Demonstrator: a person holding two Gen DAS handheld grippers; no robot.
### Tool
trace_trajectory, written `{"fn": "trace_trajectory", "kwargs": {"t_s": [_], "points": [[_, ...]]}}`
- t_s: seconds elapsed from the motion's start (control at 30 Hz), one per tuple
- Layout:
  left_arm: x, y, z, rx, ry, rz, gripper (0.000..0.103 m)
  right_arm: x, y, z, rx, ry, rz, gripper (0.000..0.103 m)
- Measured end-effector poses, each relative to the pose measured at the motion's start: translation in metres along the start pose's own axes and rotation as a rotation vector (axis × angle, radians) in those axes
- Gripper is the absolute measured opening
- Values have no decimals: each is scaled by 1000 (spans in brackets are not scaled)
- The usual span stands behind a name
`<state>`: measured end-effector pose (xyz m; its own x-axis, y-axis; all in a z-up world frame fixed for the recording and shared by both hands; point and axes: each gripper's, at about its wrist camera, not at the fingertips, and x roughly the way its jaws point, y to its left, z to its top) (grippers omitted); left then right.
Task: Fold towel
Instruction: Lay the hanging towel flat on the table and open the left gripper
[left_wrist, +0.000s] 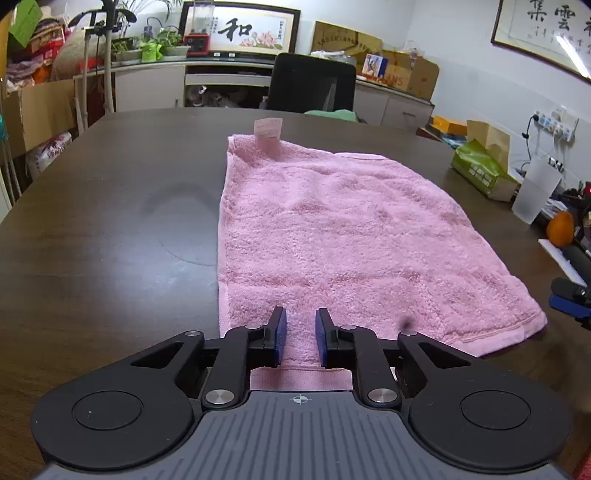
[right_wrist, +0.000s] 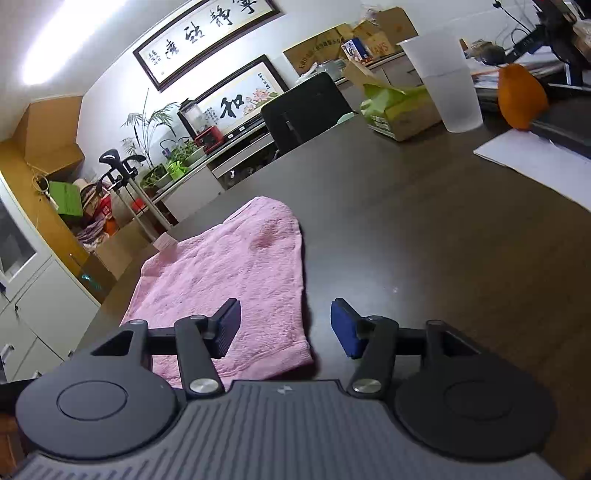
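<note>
A pink towel (left_wrist: 332, 229) lies folded flat on the dark wooden table (left_wrist: 110, 240), its label tag (left_wrist: 269, 129) standing at the far left corner. My left gripper (left_wrist: 300, 338) is open, its blue pads a narrow gap apart over the towel's near edge, holding nothing. In the right wrist view the towel (right_wrist: 229, 273) lies to the left. My right gripper (right_wrist: 286, 328) is wide open over the towel's near right corner, empty. Its right tip shows at the right edge of the left wrist view (left_wrist: 570, 299).
A green tissue box (left_wrist: 480, 170), a frosted plastic cup (left_wrist: 537, 188), an orange object (left_wrist: 559, 229) and white papers (right_wrist: 535, 158) stand along the table's right side. A black office chair (left_wrist: 310, 85) stands at the far edge. Cabinets and boxes line the walls.
</note>
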<state>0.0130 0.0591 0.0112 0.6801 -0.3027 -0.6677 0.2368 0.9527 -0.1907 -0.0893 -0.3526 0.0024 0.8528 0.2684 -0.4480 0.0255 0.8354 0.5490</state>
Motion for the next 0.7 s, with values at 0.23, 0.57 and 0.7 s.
{"fn": "trace_trajectory", "kwargs": {"t_s": [0.23, 0.57, 0.7], "points": [[-11, -7, -9, 21, 18, -24, 20, 2, 17, -6, -87, 16, 57, 57], [-29, -6, -27, 25, 40, -140, 24, 20, 42, -9, -223, 132, 50, 64], [-35, 4, -29, -15, 62, -177, 24, 1, 47, -14, -272, 190, 43, 65]]}}
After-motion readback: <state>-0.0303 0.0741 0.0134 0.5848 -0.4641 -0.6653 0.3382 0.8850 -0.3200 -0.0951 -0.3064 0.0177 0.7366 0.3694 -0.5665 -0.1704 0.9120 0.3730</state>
